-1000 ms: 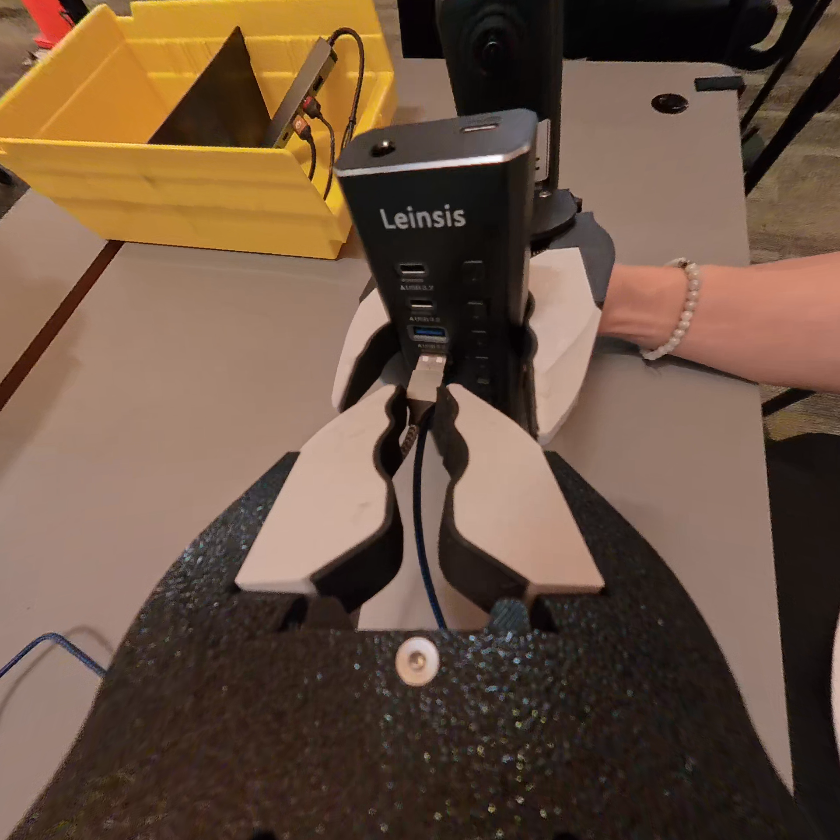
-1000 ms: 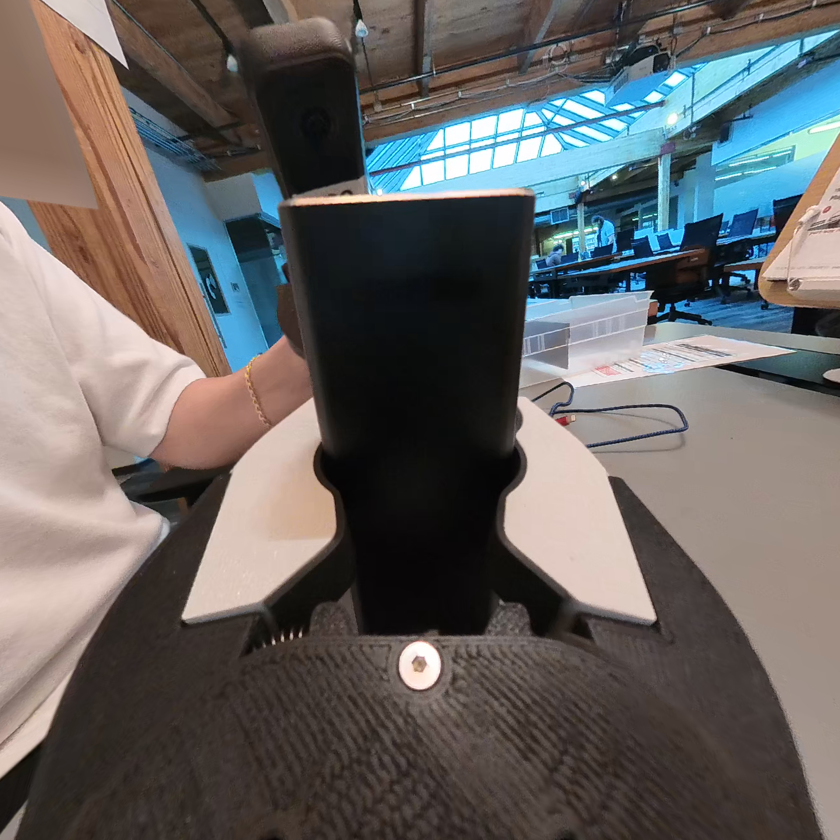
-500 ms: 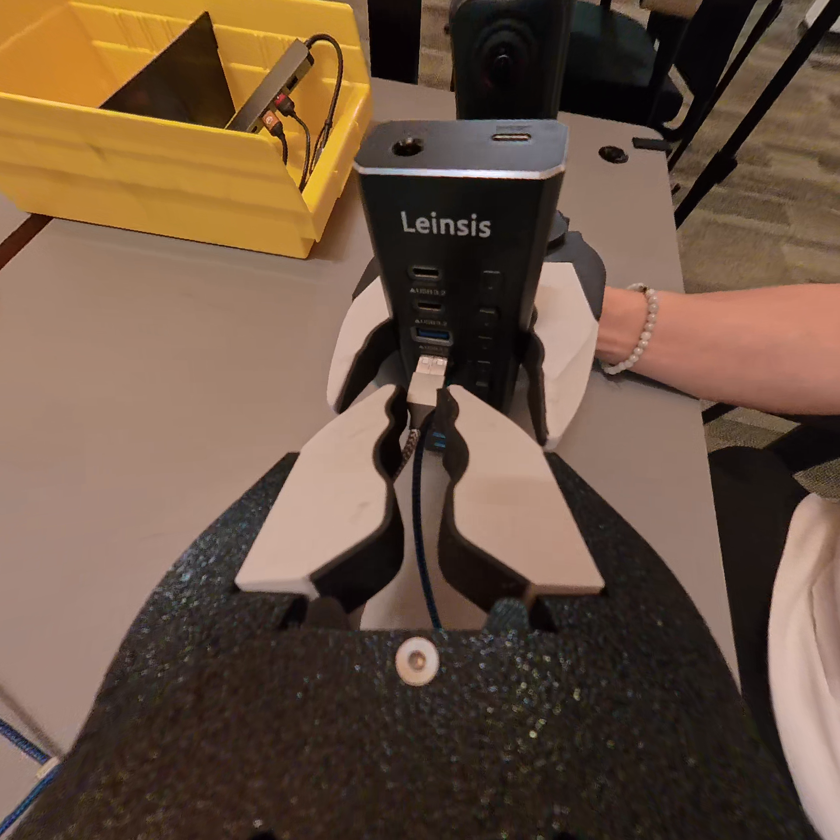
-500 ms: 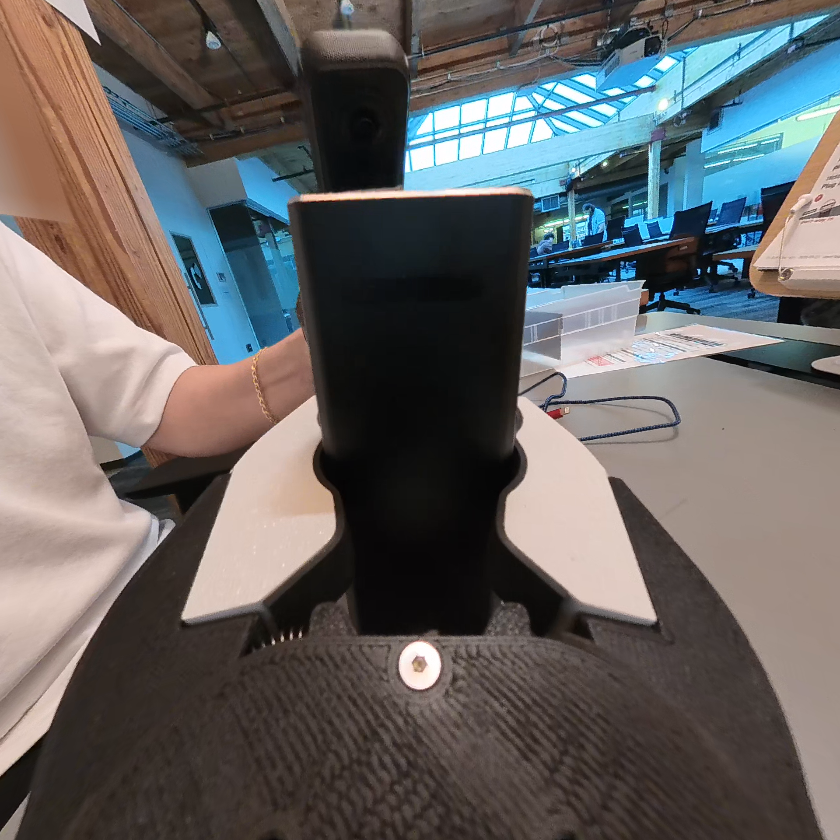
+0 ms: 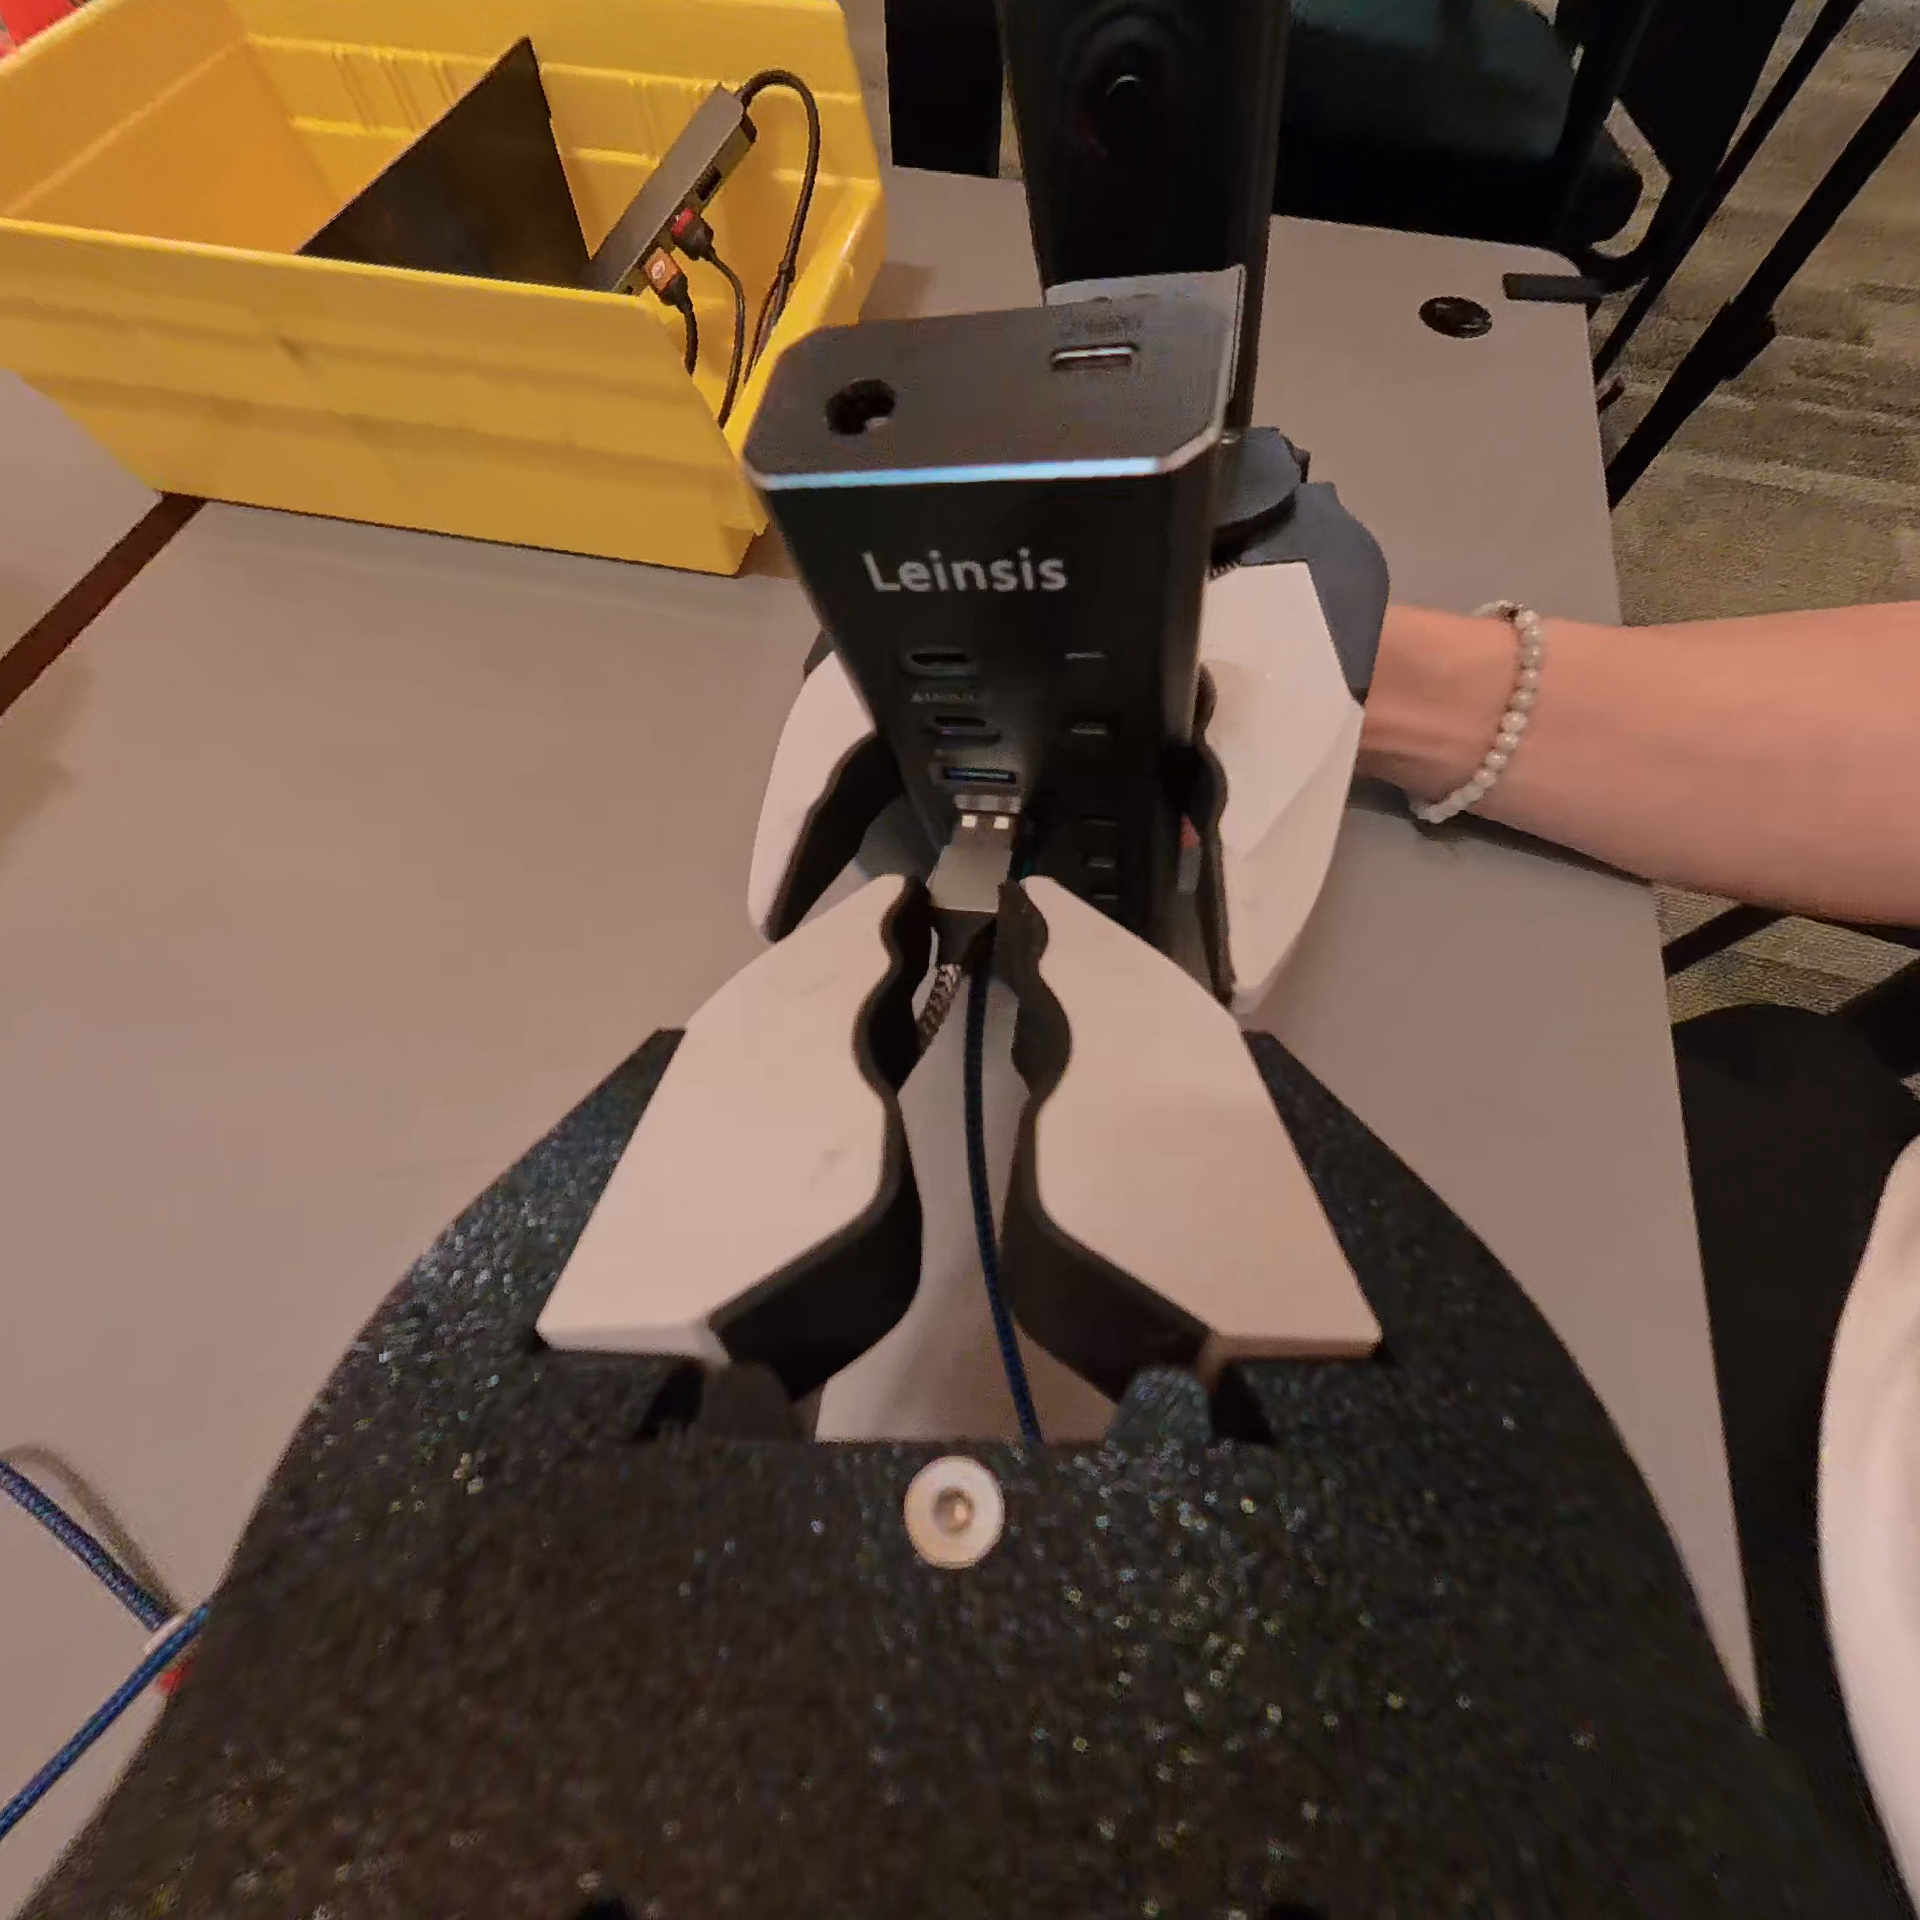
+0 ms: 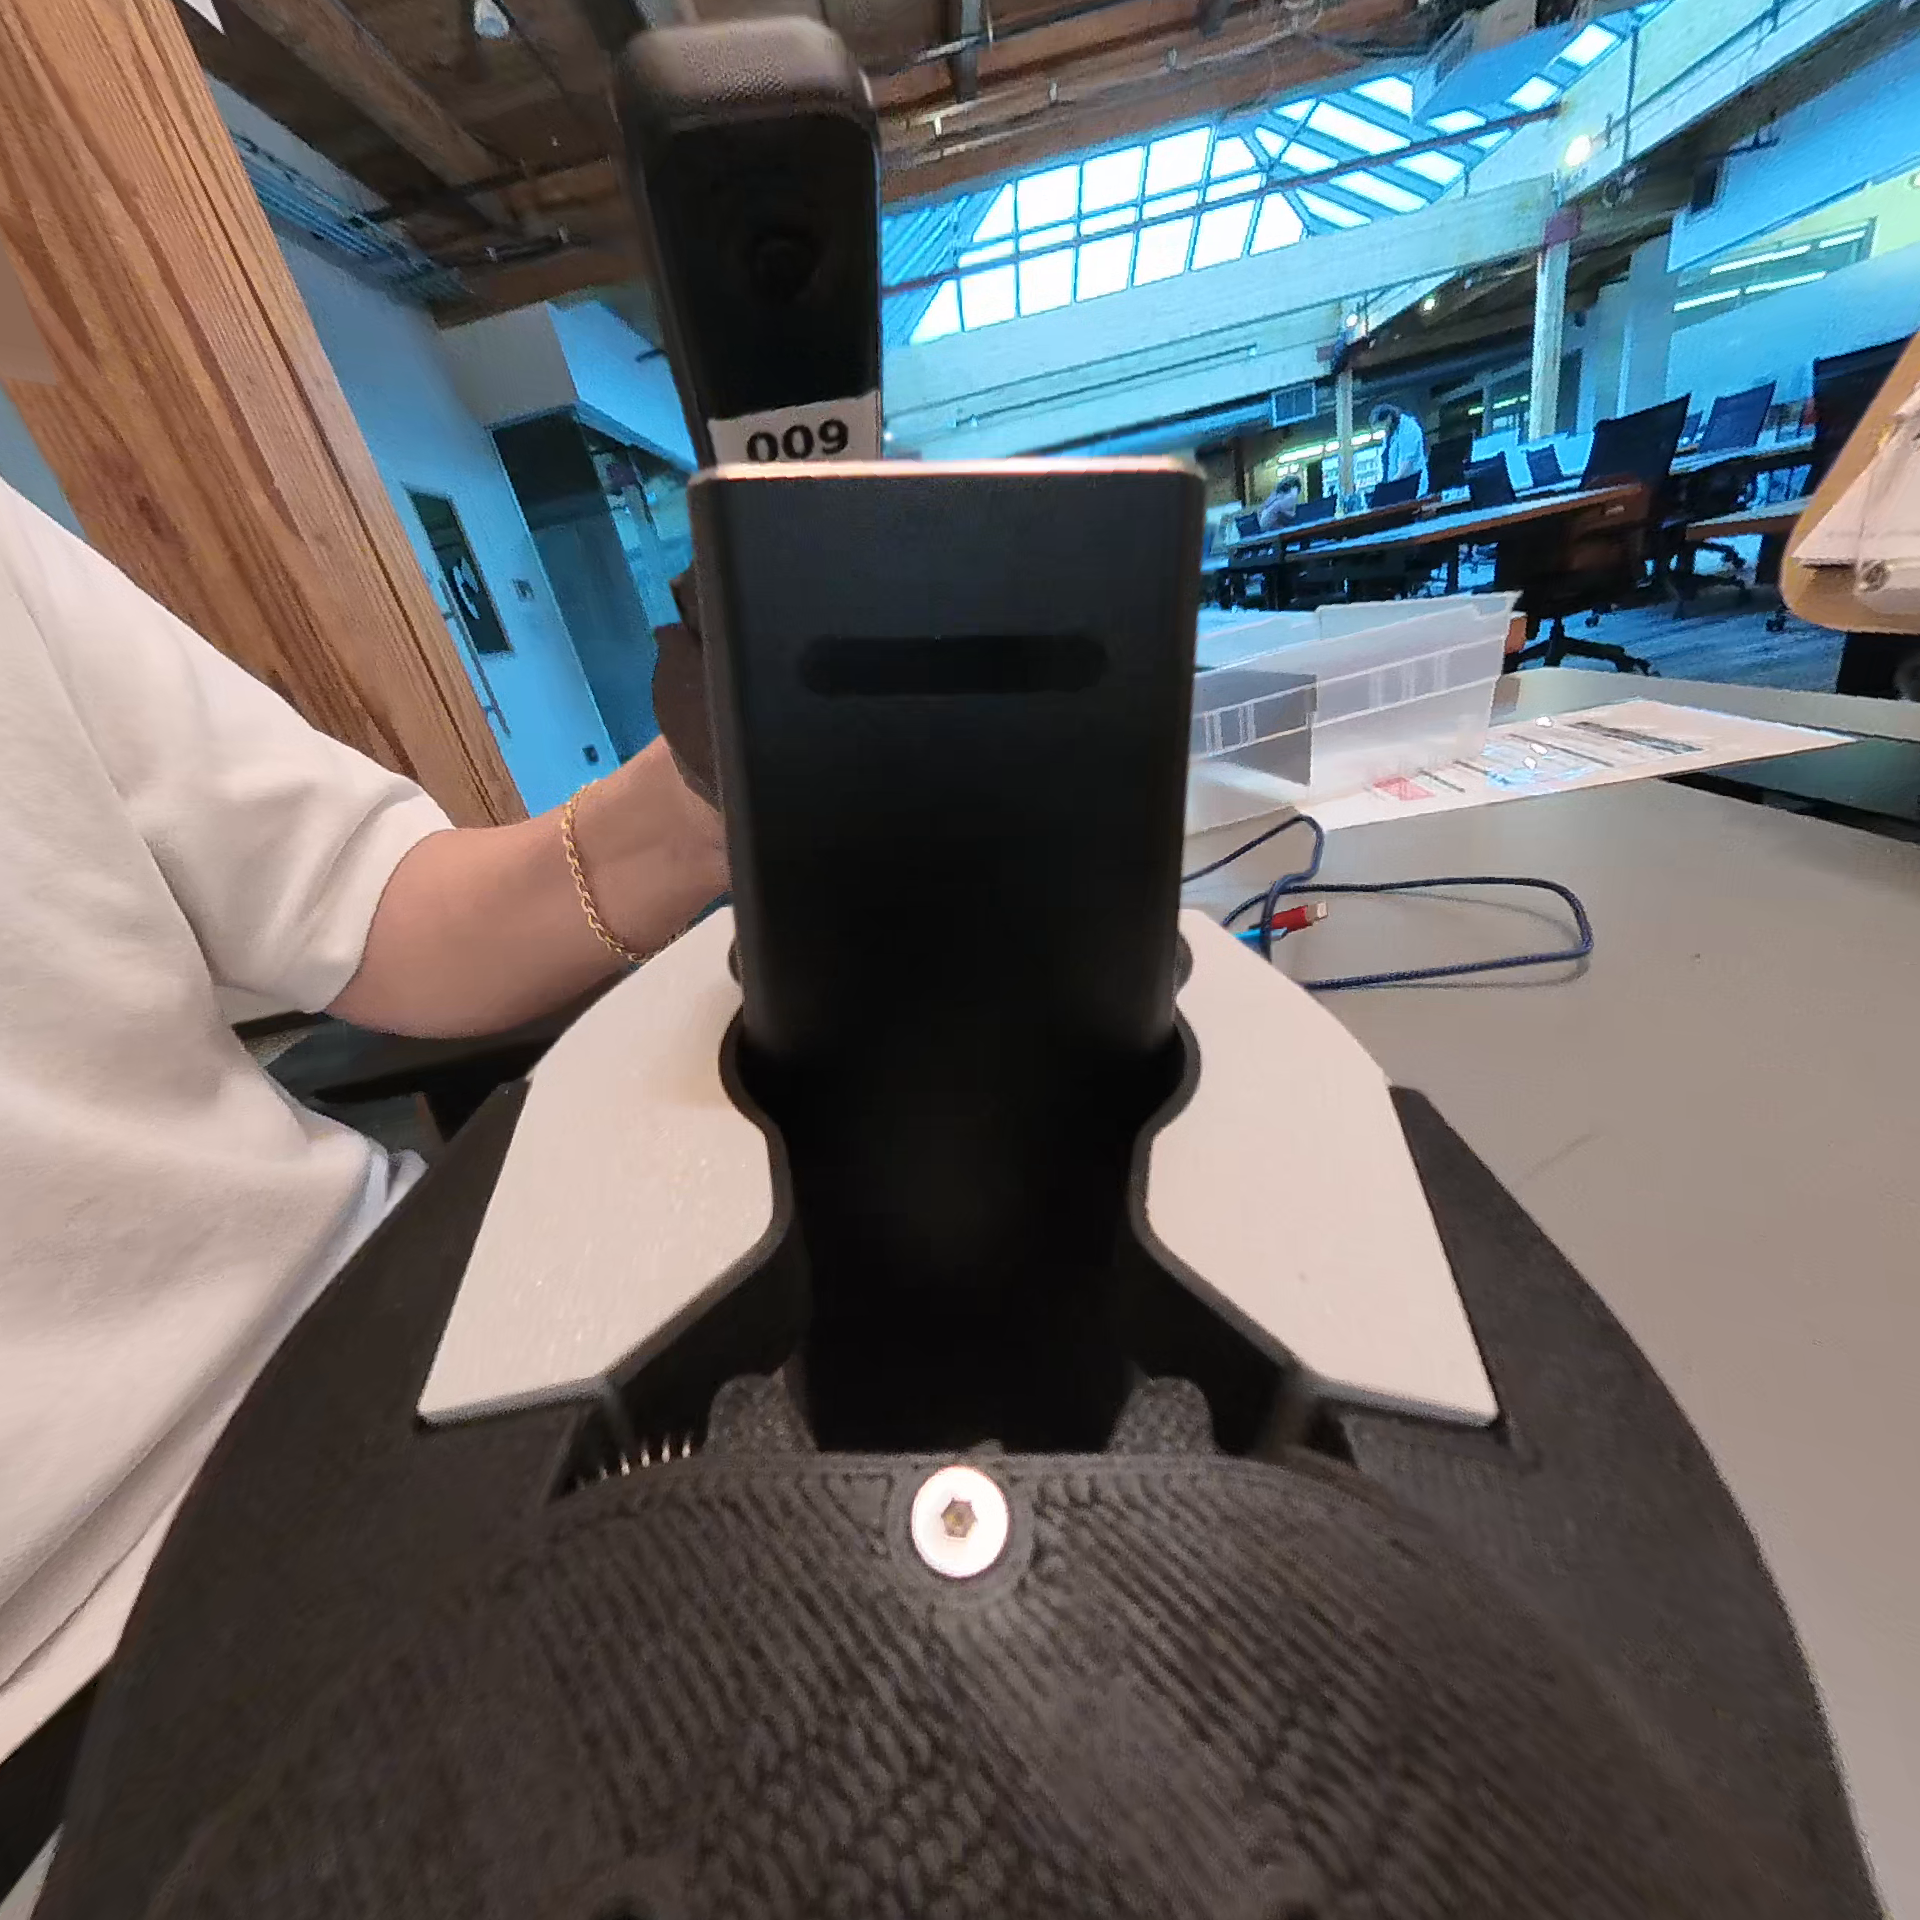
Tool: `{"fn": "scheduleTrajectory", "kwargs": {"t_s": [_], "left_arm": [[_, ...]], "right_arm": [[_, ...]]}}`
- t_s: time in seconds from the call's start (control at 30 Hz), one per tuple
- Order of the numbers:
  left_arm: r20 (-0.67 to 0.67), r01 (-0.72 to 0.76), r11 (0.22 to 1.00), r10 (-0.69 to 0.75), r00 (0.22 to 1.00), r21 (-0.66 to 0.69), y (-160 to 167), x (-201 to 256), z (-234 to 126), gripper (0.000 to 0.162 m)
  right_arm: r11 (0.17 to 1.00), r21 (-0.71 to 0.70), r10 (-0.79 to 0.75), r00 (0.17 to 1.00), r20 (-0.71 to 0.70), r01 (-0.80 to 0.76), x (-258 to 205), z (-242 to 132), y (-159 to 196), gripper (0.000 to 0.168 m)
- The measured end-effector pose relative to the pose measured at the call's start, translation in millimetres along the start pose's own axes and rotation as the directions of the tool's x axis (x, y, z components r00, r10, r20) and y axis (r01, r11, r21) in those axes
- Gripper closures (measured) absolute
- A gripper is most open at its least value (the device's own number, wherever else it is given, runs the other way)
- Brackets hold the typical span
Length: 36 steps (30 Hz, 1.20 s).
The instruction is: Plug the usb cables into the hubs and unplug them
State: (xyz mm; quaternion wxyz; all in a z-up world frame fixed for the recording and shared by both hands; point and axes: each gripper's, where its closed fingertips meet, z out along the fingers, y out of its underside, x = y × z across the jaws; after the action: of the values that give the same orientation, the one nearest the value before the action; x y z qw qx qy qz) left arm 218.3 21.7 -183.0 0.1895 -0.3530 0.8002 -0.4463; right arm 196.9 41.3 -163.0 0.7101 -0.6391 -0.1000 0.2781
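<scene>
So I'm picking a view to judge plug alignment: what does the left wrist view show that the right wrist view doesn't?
Only the left wrist view shows the hub's port face, the USB plug pinched in the left gripper right at a port, and the yellow bin.

Only the right wrist view shows the hub's plain back and a blue cable on the table.

Both show the black hub clamped upright in the right gripper.

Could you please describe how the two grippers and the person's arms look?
The left gripper and the right gripper share one design: two flat pale grey fingers with wavy black inner pads, on a rough black speckled body with a pale screw. One wrist wears a white bead bracelet, the other a gold chain bracelet below a short white sleeve.
</scene>
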Motion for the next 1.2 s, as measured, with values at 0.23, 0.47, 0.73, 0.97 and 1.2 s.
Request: {"fn": "scheduleTrajectory", "kwargs": {"t_s": [0.23,0.47,0.73,0.97,1.2], "left_arm": [[0.041,-0.079,0.995,0.076,0.996,0.057,7,1,2,0.149],[0.062,-0.136,0.989,0.132,0.989,0.05,-1,2,3,0.149],[-0.013,-0.094,0.994,0.095,0.995,0.064,-11,6,-5,0.124],[-0.055,-0.075,0.976,0.088,0.995,0.205,-60,15,-13,0.093],[-0.106,-0.108,0.985,0.122,0.987,0.135,-69,23,11,0.102]], "right_arm": [[0.984,-0.175,-0.028,1.0,-0.008,0.026,0,0,20,0.097],[0.988,-0.109,-0.11,0.994,-0.01,0.108,-1,-4,10,0.095],[0.994,-0.045,-0.105,0.994,-0.008,0.104,-2,-2,2,0.095],[0.99,-0.076,-0.12,0.993,0.01,0.12,-6,4,7,0.096],[0.991,-0.044,-0.126,0.992,0.009,0.127,-8,3,2,0.094]]}}
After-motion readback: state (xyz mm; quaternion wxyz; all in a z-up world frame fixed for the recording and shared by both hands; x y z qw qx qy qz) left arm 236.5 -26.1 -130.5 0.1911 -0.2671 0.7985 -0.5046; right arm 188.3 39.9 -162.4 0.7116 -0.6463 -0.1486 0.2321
